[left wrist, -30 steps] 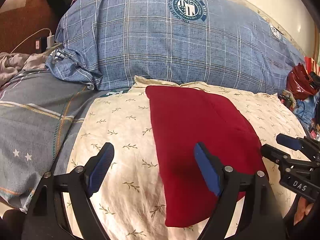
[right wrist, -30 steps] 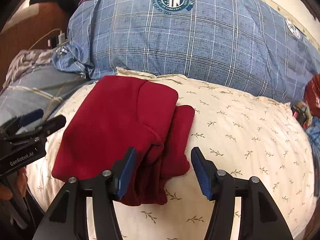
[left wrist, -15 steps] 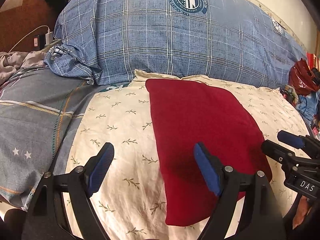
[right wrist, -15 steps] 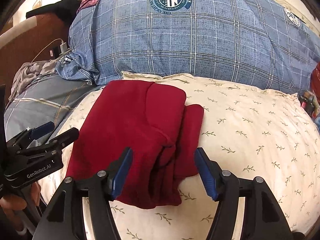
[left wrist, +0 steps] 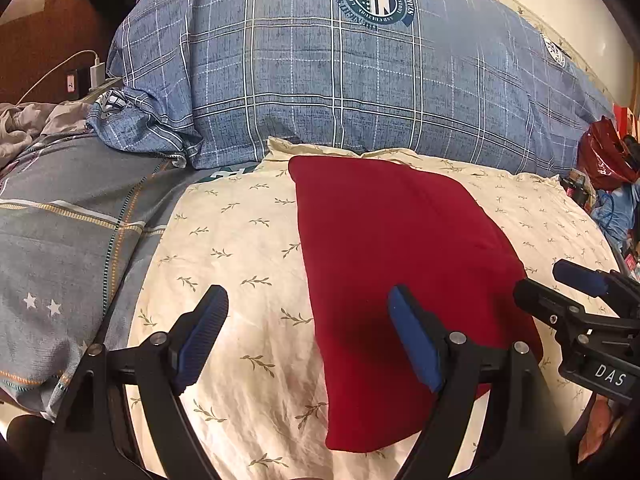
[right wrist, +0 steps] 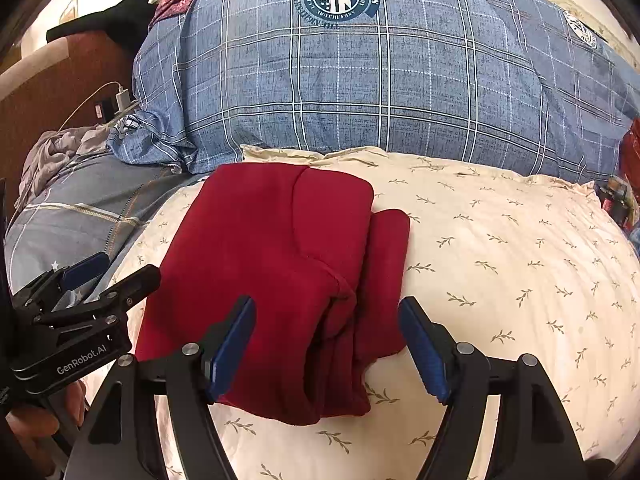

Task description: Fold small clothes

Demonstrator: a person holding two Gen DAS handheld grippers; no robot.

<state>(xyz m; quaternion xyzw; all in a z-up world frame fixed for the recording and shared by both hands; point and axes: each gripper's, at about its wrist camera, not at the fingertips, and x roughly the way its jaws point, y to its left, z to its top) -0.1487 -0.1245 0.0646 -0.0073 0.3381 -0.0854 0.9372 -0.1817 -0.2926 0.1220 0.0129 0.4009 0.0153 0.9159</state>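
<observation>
Hovering my left gripper (left wrist: 308, 340) spread wide and empty over the cream pillow (left wrist: 240, 264), its right finger sits above the near left edge of the red garment (left wrist: 400, 248). That garment lies folded on the pillow — tidy on its left, but stepped layers stick out on its right. My right gripper (right wrist: 328, 346), equally wide and holding nothing, straddles those layers; I'd tuck them under squarely. Bare pillow lies right of it — the blue plaid duvet (right wrist: 360, 92) walls off the back.

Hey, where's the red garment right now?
The red garment lies folded on the cream leaf-print pillow, in front of the blue plaid pillow, below both open grippers.
</observation>
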